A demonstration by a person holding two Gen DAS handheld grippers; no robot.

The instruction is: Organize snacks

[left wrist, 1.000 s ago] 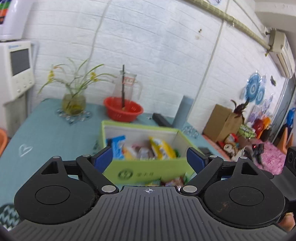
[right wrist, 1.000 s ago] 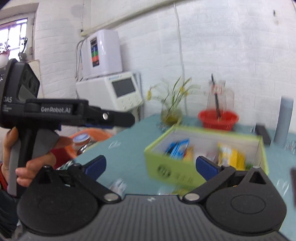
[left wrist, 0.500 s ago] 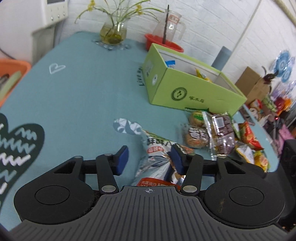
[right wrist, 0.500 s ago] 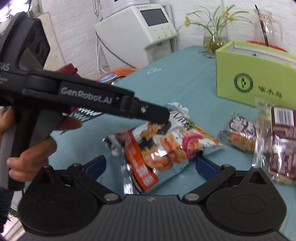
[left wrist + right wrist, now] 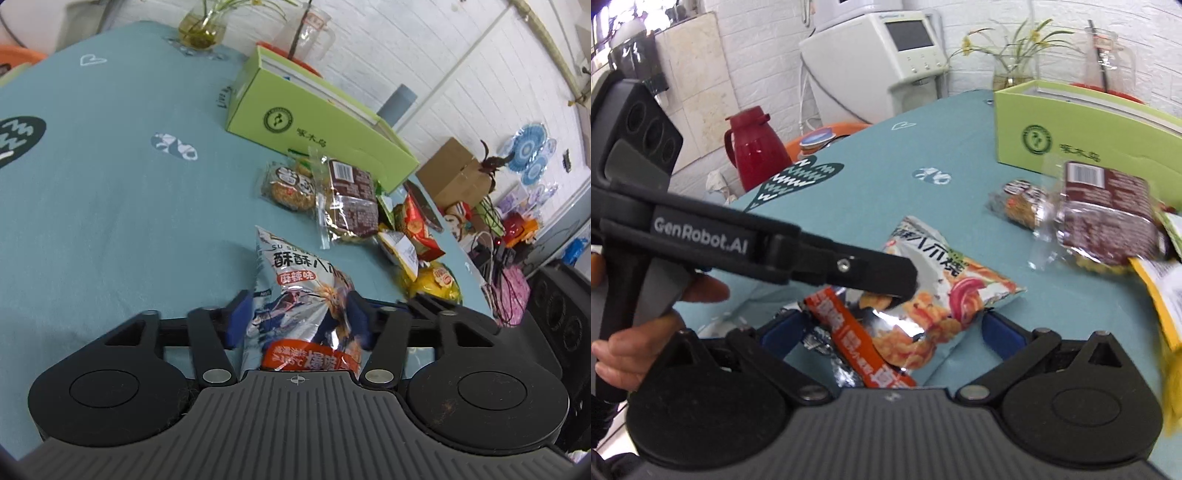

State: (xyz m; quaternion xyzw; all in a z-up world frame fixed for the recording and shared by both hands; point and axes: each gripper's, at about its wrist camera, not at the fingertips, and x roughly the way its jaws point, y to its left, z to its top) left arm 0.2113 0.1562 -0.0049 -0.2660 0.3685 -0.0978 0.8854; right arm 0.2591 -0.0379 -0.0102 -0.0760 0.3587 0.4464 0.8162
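Note:
A silver and orange chip bag (image 5: 301, 291) lies on the teal tablecloth. My left gripper (image 5: 300, 320) has its blue pads against both sides of the bag and is shut on it. In the right wrist view the same bag (image 5: 923, 291) lies between the wide-open fingers of my right gripper (image 5: 890, 332), and the left gripper (image 5: 875, 275) reaches in from the left onto it. The green box (image 5: 317, 122) stands behind, also in the right wrist view (image 5: 1086, 136). Several loose snacks lie near it: a round cake pack (image 5: 290, 186), a brown packet (image 5: 351, 201), a yellow bag (image 5: 436, 280).
A glass vase with flowers (image 5: 201, 29), a glass jug (image 5: 306, 33) and a grey cylinder (image 5: 397, 105) stand behind the box. A red thermos (image 5: 753, 147) and a white appliance (image 5: 882, 62) stand beyond the table's left edge. The teal tablecloth (image 5: 92, 184) stretches to the left.
Both grippers dropped from facing the box down to the chip bag. The left gripper's fingers narrowed and closed on the bag. The right gripper stayed wide open.

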